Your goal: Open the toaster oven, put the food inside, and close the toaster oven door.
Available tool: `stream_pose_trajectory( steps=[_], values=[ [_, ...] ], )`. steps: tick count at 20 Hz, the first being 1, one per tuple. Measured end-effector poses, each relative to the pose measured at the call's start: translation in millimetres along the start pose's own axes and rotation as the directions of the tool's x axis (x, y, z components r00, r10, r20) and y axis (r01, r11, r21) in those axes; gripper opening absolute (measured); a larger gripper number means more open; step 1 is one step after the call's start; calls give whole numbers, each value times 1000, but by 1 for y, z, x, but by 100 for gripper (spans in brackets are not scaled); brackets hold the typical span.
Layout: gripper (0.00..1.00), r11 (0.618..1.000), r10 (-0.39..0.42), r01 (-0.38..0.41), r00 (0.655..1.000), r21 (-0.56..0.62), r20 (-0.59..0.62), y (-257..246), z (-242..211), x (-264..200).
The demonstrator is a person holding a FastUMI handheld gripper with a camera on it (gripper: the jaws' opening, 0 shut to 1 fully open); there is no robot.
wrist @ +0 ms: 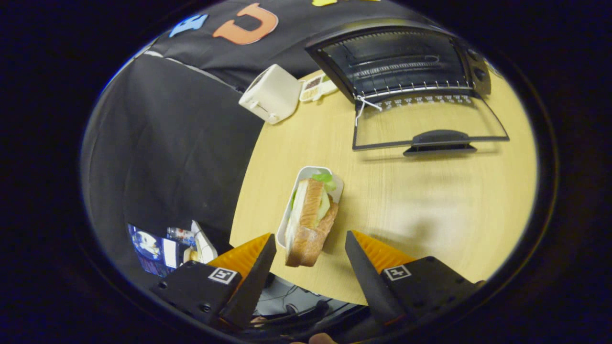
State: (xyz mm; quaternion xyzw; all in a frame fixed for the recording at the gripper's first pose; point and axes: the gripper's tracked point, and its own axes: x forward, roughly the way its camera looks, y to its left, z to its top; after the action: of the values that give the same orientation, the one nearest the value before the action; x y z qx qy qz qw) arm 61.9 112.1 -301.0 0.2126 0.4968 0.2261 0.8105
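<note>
Since the oven door (430, 125) lies dropped open beyond them, tongs (310, 248) gape wide, straddling sandwich (310, 220) in tray (306, 173), ready to grasp.

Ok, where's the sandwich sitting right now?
In the gripper view, the lettuce sandwich lies in its white tray on the light wooden table, just ahead of the open gripper, with the open black toaster oven beyond.

claw (310, 248) open around sandwich (310, 220), toaster oven (400, 62) door down
</note>
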Motion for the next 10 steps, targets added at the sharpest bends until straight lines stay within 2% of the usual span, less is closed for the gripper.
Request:
stream_pose_trajectory(
  steps=[1,3,5,7,10],
  values=[
    [94,1000,10,-10,1000,20,-10,1,1,5],
    [85,998,31,-28,998,60,-48,2,2,13],
    [62,990,65,-56,996,132,-68,8,3,17],
    [39,987,69,-56,994,148,-82,10,5,15],
    [33,989,83,-74,994,126,-66,18,10,1]
  ],
)
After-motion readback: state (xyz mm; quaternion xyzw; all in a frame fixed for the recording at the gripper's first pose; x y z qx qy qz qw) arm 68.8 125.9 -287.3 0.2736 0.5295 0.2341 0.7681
